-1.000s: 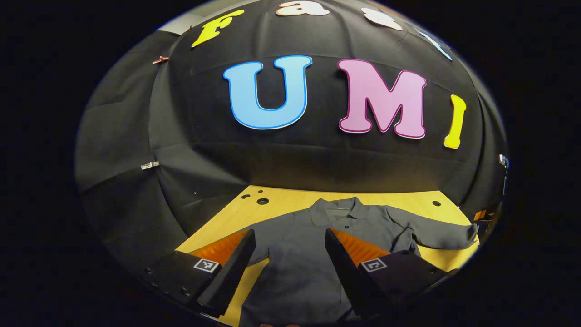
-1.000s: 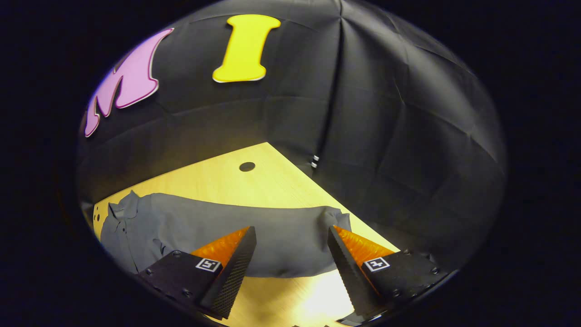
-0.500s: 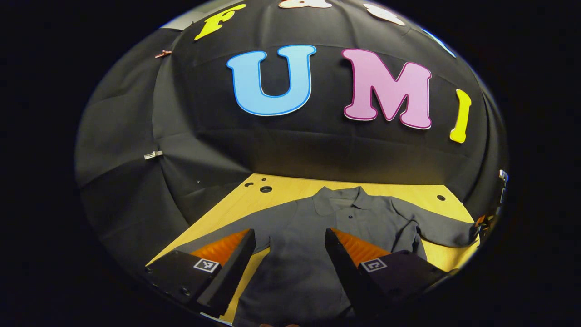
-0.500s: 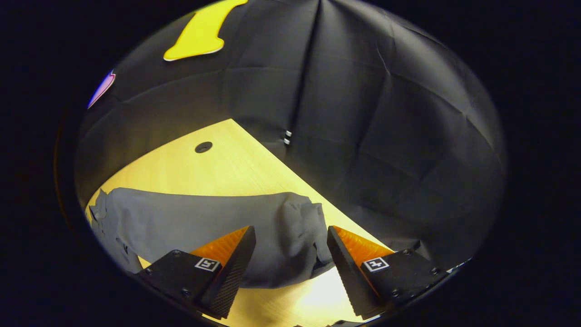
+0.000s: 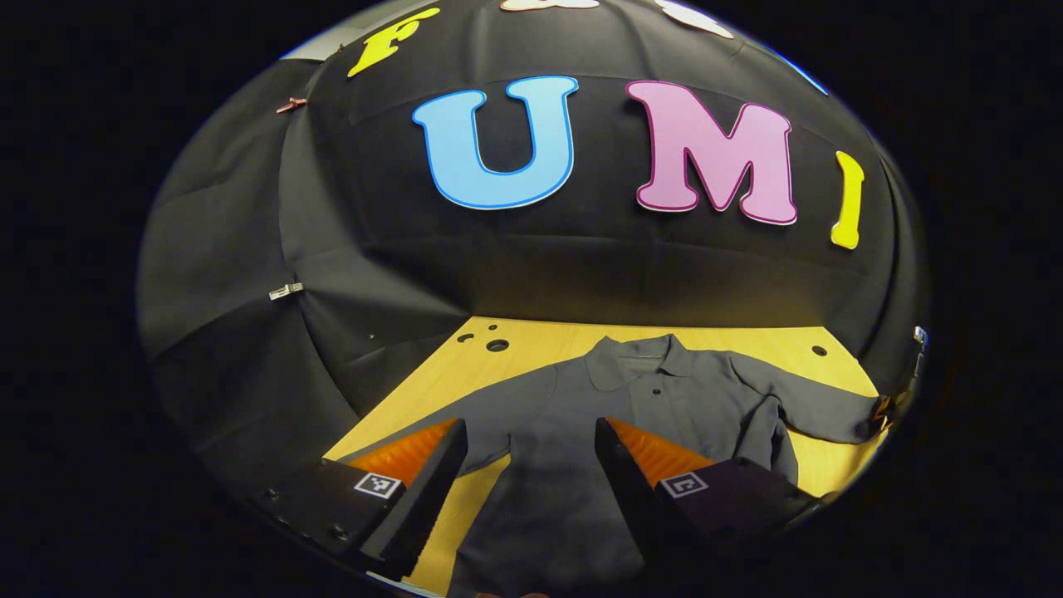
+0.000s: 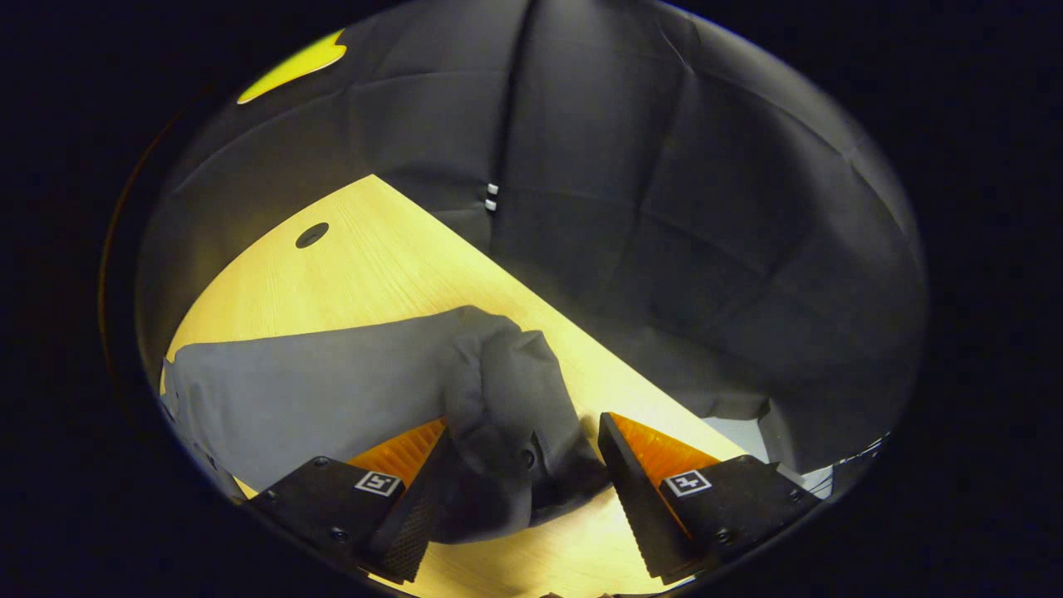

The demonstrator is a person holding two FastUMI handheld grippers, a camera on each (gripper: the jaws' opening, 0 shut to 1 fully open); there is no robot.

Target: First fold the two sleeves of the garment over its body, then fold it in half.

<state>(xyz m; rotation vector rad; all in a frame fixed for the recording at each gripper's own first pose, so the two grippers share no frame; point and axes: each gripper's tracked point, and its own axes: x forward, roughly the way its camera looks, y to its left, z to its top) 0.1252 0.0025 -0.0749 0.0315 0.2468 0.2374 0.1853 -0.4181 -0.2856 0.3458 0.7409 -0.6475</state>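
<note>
Over the last second the right hand-held gripper (image 6: 525, 465) has come down onto the cuff (image 6: 507, 415) of the grey garment's (image 5: 631, 407) sleeve, which now bunches between its spread fingers, so the first sleeve fold looks about to start. Its jaws stand wide apart, one finger (image 6: 415, 507) brushing the cloth, nothing clamped. The left hand-held gripper (image 5: 531, 482) hovers equally open above the shirt body, spread flat on the counter (image 5: 432, 382) ahead of it.

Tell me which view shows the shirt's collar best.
The left gripper view: the collar faces the camera on the grey shirt, buttons visible. The right gripper view gives just a sleeve with its bunched cuff between open jaws.
</note>
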